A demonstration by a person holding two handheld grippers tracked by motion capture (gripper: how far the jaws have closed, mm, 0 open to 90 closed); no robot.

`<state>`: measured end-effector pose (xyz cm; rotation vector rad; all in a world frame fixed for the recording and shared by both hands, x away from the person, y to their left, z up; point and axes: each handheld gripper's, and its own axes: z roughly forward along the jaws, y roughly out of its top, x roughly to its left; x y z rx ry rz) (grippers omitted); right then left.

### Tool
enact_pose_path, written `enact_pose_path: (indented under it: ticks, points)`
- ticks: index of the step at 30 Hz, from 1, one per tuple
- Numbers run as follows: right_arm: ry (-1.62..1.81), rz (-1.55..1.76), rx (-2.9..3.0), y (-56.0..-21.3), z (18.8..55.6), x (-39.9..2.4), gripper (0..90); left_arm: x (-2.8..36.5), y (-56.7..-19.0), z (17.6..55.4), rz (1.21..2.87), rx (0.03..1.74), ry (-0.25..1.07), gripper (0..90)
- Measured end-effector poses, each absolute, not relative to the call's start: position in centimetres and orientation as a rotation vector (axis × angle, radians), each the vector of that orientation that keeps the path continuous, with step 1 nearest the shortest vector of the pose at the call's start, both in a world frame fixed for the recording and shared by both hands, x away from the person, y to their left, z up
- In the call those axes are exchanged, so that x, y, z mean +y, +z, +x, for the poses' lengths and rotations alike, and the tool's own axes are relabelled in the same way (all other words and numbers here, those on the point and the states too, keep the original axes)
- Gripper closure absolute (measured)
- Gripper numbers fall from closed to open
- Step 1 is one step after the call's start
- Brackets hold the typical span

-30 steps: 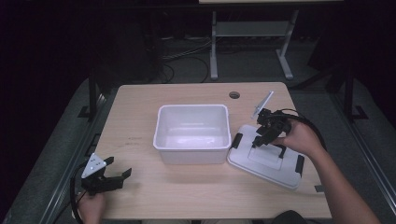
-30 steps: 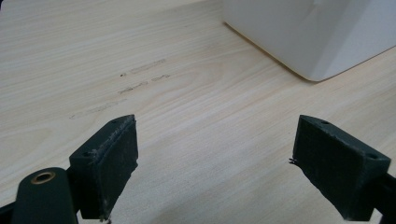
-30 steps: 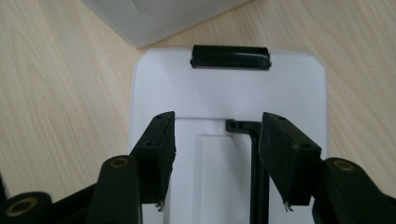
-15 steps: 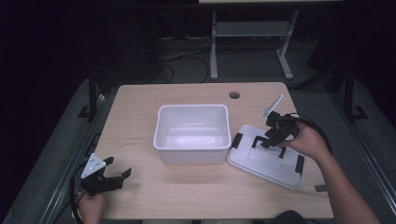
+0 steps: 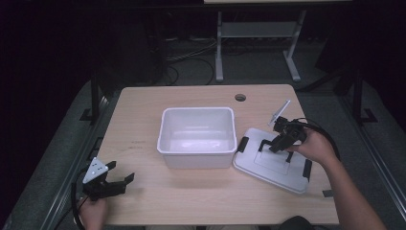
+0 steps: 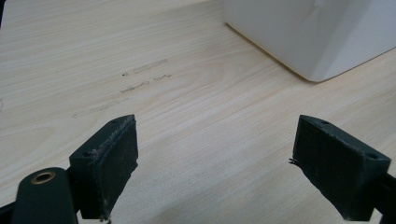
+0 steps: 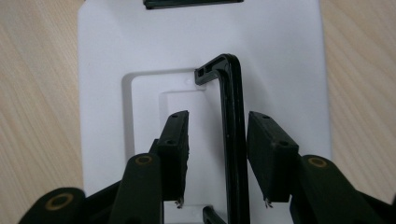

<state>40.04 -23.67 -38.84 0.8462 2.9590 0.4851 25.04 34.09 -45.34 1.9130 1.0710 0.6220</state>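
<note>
right claw [image 7: 217, 156] | closing, narrow gap, astride lid handle [image 7: 232, 116] | left claw [image 6: 217, 168] | wide, empty

Right claw [image 7: 217, 158] jaws closing, left claw [image 6: 215, 163] gaping

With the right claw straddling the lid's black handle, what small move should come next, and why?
Probably finish closing. The right claw has just been closing with the lid's black handle between its pads; a gap shows on the left side, so it isn't clamped yet. Then lift toward the white bin.
</note>
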Motion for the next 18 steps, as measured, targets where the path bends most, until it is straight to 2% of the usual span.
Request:
enact_pose_path:
  ticks: [9, 18]
  points:
    - [0.496, 0.843, 2.978, -38.94, 39.99, -23.87, 72.3, 34.07, -45.32, 25.03, 1.916, 1.069, 0.623, 13.4]
    - [0.505, 0.844, 2.991, -39.38, 39.79, -24.18, 79.5, 34.04, -45.35, 25.05, 1.917, 1.07, 0.622, 13.4]
